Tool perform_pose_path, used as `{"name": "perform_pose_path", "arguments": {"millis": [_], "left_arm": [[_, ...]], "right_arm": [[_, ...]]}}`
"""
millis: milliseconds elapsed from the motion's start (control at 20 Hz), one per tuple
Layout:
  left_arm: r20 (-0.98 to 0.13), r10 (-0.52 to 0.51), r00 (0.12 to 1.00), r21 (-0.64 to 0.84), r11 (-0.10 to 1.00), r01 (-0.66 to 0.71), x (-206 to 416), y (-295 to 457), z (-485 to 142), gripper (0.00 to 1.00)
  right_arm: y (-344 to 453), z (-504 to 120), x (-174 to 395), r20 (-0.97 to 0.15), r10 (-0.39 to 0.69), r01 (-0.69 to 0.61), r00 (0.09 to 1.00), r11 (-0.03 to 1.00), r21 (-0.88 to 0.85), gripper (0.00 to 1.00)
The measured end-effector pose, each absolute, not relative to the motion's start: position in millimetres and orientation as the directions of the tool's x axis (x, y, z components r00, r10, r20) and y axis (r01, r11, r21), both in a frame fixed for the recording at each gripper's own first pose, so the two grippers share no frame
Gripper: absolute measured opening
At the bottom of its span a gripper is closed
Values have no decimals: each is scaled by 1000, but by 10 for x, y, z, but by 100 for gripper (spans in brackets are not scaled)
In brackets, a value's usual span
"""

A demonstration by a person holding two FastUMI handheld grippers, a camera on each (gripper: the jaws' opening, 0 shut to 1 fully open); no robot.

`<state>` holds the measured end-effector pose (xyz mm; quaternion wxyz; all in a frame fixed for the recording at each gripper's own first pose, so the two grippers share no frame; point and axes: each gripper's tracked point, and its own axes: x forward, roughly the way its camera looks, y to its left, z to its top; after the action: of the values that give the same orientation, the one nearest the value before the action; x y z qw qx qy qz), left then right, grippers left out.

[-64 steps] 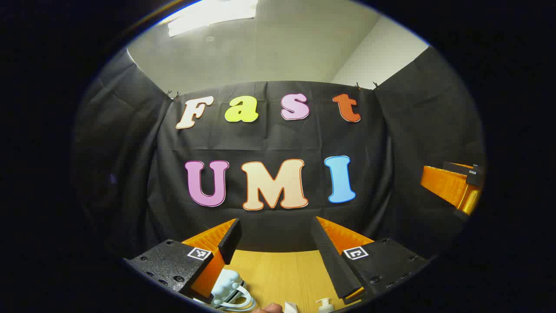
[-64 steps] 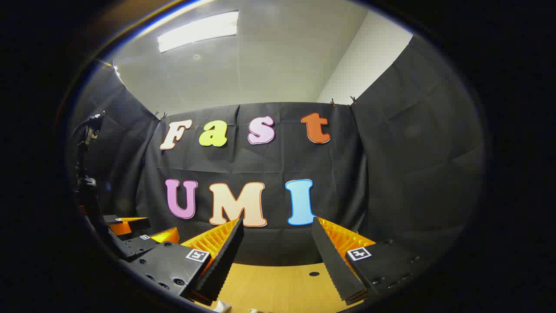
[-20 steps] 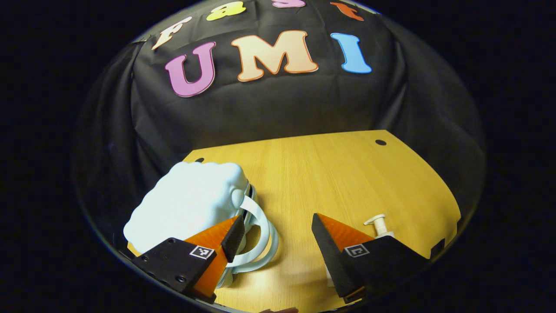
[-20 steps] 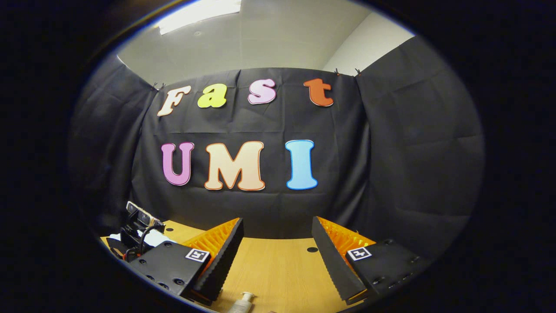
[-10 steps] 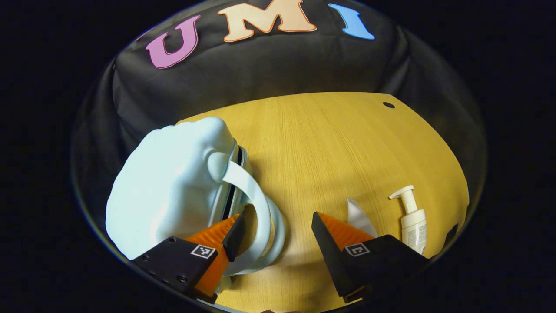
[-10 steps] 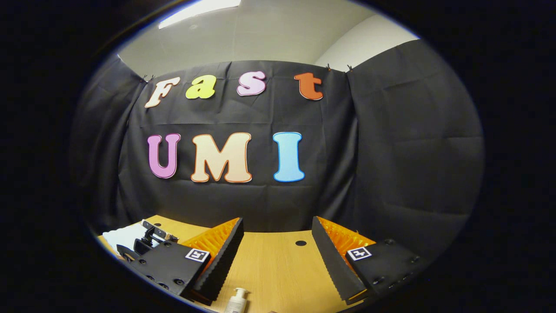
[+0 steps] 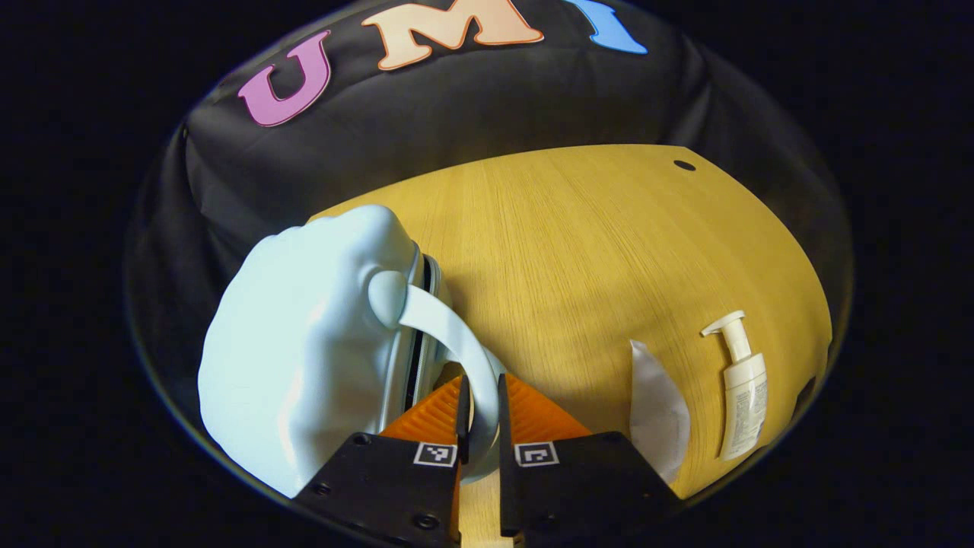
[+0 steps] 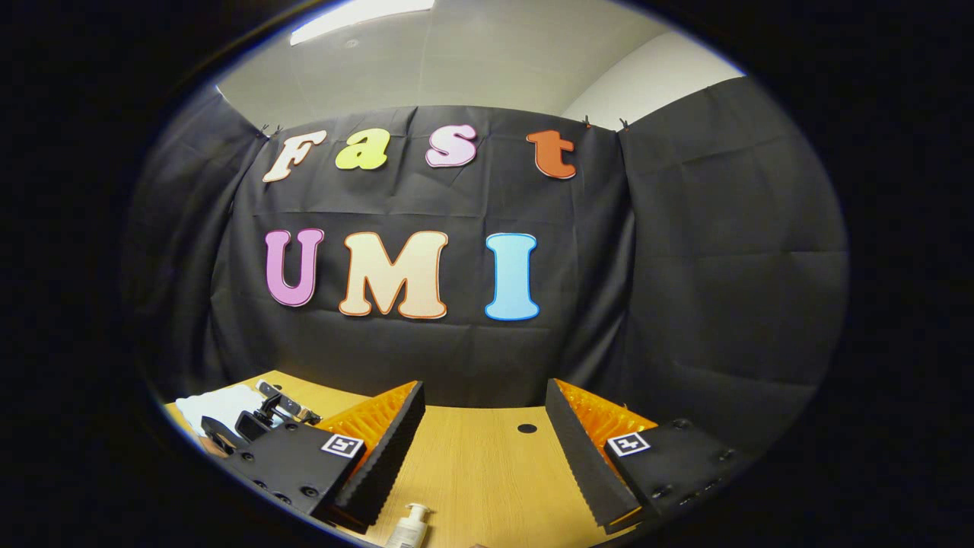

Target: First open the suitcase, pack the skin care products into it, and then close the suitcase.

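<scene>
In the left gripper view a pale blue, lumpy suitcase [image 7: 304,342] lies closed on the wooden table [image 7: 593,221], left of centre. Its curved handle [image 7: 445,327] arcs down between my left gripper's fingers. The left gripper [image 7: 482,384] is shut on that handle. To the right lie a white sachet [image 7: 658,407] and a white pump bottle [image 7: 743,388], both flat on the table. In the right gripper view my right gripper [image 8: 485,387] hangs open above the table with nothing between its fingers. The pump bottle [image 8: 407,529] peeks in below it, and the suitcase [image 8: 217,403] sits far left.
Black cloth walls close in the table at the back and sides. A small round hole [image 7: 683,165] marks the table's far right corner. Bare wood [image 8: 487,472] stretches between the suitcase and the skin care items. The left gripper's body [image 8: 270,415] appears beside the suitcase.
My left gripper tilted down to the table, moved onto the suitcase handle and went from open to shut on it. The right gripper stayed open and barely moved.
</scene>
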<state>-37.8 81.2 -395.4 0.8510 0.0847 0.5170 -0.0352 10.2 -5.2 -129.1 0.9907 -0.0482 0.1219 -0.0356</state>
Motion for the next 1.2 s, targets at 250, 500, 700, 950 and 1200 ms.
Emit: {"name": "perform_pose_path", "arguments": {"millis": [250,500,700,950,1200], "left_arm": [[-905,18,425,114,973,201,-381,782,-3937,3],[-895,-21,446,78,976,203,-352,728,-3585,0],[-866,-97,490,-23,988,153,-162,687,-3081,0],[-841,-138,523,-91,989,115,7,894,-2649,0],[-802,-151,578,-99,988,120,200,1292,-2231,0]], "right_arm": [[-34,-1290,118,-227,-67,48,972,995,-87,100],[10,-1380,141,-235,-46,31,971,997,-65,100],[136,-1511,214,-259,-16,8,966,999,-33,100],[401,-1593,316,-256,20,-24,966,1000,-10,99],[689,-1705,413,-263,42,-41,964,999,10,100]]}}
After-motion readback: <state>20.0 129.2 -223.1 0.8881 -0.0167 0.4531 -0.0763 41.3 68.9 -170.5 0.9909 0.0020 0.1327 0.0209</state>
